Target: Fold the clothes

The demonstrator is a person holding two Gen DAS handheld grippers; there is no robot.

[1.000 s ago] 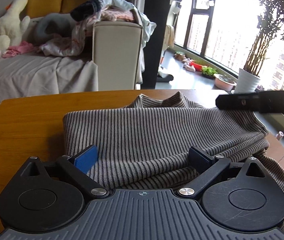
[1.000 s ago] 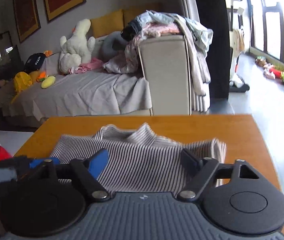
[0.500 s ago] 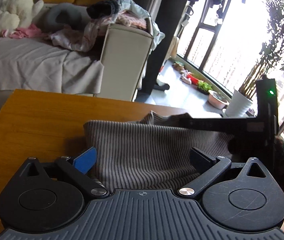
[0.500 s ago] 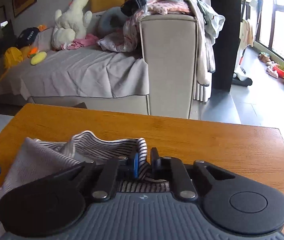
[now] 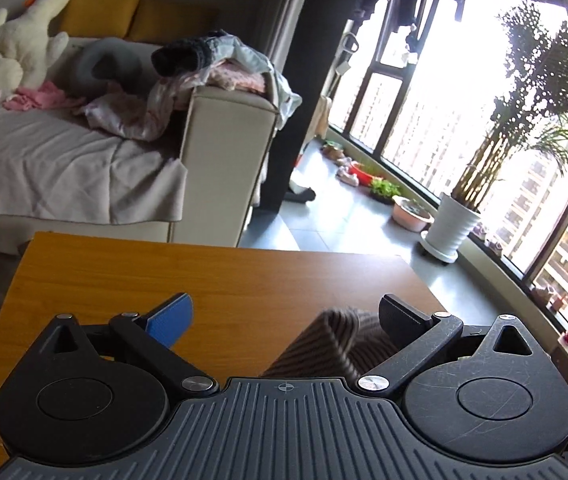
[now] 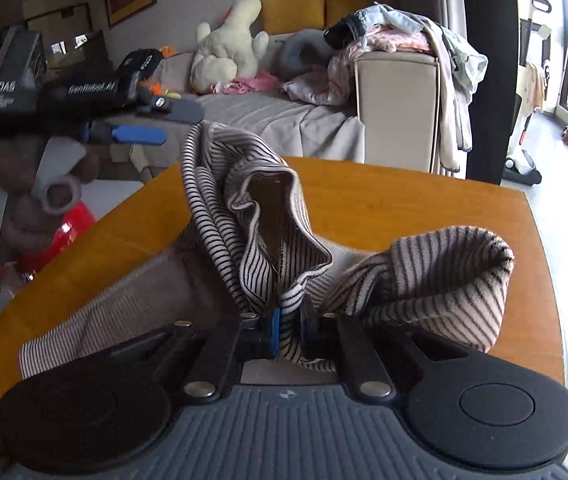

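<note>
A beige sweater with thin dark stripes [image 6: 252, 216] is bunched up over the wooden table [image 6: 403, 208]. My right gripper [image 6: 287, 328] is shut on a fold of it near the collar and holds it raised; one rolled part [image 6: 443, 268] droops to the right. In the left wrist view only a small hump of the sweater [image 5: 331, 344] shows, just inside the black right finger. My left gripper [image 5: 284, 316] is open and holds nothing. It also appears in the right wrist view as the left gripper [image 6: 180, 124], hanging above the table's left side, apart from the cloth.
Behind the table stands a sofa [image 6: 395, 108] under a grey cover, with a heap of clothes [image 6: 387, 36] on its arm and a white plush toy [image 6: 228, 48]. Right of the table, a potted palm [image 5: 451, 228] and floor clutter line the window. A red object [image 6: 72, 220] lies left of the table.
My right gripper went from open to shut on the sweater and has lifted it into a bunch. My left gripper rose away from the cloth, staying open.
</note>
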